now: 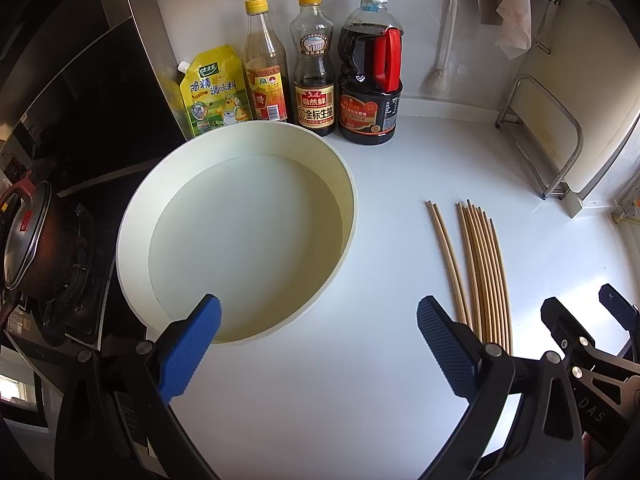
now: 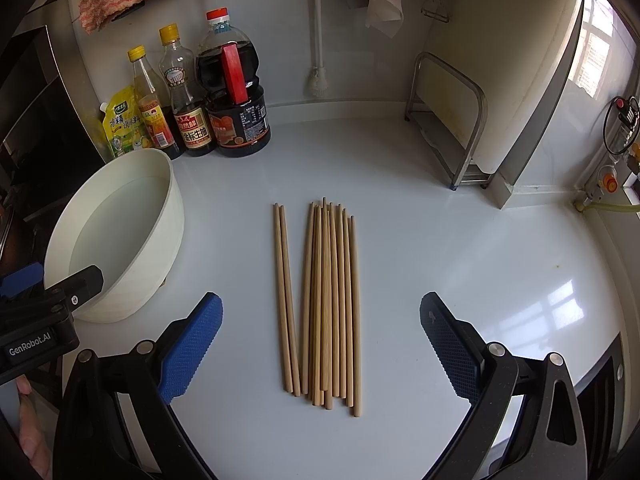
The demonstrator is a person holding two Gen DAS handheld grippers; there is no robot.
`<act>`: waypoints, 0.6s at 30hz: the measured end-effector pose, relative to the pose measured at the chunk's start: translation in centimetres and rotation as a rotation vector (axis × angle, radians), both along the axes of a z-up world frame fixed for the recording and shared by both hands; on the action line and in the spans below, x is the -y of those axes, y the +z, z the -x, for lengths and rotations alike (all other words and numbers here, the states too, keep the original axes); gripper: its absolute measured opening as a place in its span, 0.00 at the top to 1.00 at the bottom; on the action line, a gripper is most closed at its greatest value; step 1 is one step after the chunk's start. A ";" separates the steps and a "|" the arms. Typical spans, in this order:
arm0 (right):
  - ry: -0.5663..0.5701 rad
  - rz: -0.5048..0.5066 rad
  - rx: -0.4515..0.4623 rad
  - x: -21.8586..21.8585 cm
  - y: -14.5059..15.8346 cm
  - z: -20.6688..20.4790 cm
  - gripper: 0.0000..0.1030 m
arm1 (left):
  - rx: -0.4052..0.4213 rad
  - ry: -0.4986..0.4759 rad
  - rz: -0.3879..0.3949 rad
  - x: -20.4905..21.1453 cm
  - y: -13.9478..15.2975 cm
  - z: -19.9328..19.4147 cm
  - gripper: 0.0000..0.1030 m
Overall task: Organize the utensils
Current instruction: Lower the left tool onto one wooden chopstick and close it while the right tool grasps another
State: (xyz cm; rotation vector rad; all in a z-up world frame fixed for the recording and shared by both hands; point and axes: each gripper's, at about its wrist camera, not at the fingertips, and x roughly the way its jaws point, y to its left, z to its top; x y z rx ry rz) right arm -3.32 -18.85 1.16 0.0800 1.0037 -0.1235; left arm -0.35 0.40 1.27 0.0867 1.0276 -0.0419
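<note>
Both grippers, left (image 1: 319,322) and right (image 2: 321,320), gape empty over the counter (image 2: 440,260); chopsticks (image 2: 320,300) lie beside the bowl (image 2: 160,216)

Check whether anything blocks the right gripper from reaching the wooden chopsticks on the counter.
Nothing visible does. The open right gripper faces the wooden chopsticks, which lie flat on the bare white counter. The round white basin sits off to their left.
</note>
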 end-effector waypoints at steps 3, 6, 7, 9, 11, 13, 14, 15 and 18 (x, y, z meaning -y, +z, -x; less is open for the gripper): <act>0.000 0.000 0.000 0.0 0.0 0.0 0.08 | -0.001 0.000 0.000 0.0 0.0 0.0 0.06; 0.000 -0.002 -0.001 0.0 0.0 0.0 0.08 | -0.003 0.000 0.002 -0.1 0.0 -0.1 0.06; 0.000 -0.002 -0.002 0.0 -0.1 0.0 0.08 | -0.005 -0.001 0.004 -0.1 -0.1 -0.1 0.06; -0.001 0.003 -0.002 0.1 0.0 0.0 0.08 | -0.010 -0.005 0.006 0.1 -0.2 -0.1 0.06; -0.006 0.012 0.002 0.6 0.0 0.2 0.08 | -0.011 -0.018 0.008 0.7 -0.4 -0.1 0.06; -0.016 0.024 0.000 1.3 -0.3 0.5 0.08 | -0.004 -0.039 0.017 1.4 -0.7 0.1 0.06; -0.019 0.026 -0.001 1.8 -0.5 0.7 0.08 | -0.002 -0.053 0.022 1.9 -0.8 0.2 0.06; -0.021 0.024 -0.004 2.4 -0.9 0.9 0.08 | -0.001 -0.066 0.025 2.4 -0.9 0.3 0.06; -0.022 0.009 -0.029 4.2 -2.0 1.2 0.08 | -0.003 -0.103 0.037 4.1 -1.7 0.3 0.06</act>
